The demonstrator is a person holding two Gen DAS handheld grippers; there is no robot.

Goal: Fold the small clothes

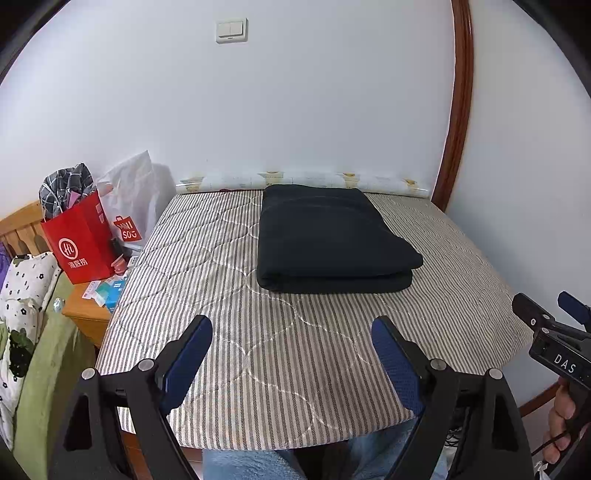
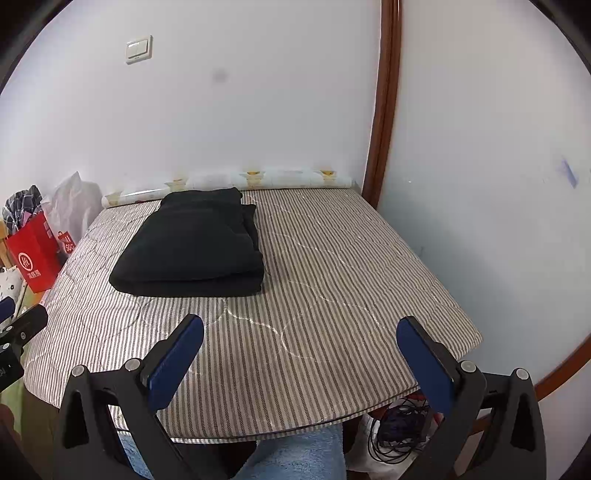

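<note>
Striped quilted pad [image 1: 295,350] covers the table, biggest thing in both views, running back to the white wall w/ a wood door frame [image 1: 458,110] at right. Black garment [image 1: 328,240] lies folded into a thick rectangle on the pad's far half, left of centre in the right-wrist view, its back edge just beside a patterned roll [image 1: 303,181] along the wall. Nothing touches the garment; both grippers well apart from it at the near edge.

Left gripper [image 1: 291,328] hangs over the near pad, blue pads spread wide, nothing between them. Right gripper [image 2: 301,326] same: jaws wide apart, empty, over the near right part of the pad. In the left-wrist view the right gripper's side shows at far right w/ a hand [image 1: 563,417] on its handle.

Left of the table: red bag [image 1: 79,240] stuffed w/ checked cloth, white plastic bag [image 1: 136,192] behind it, both on a small wood stand. Light switch [image 1: 231,30] high on the wall. Blue-clad legs under the near edge, tangle of black cable [image 2: 399,432] on the floor at right
</note>
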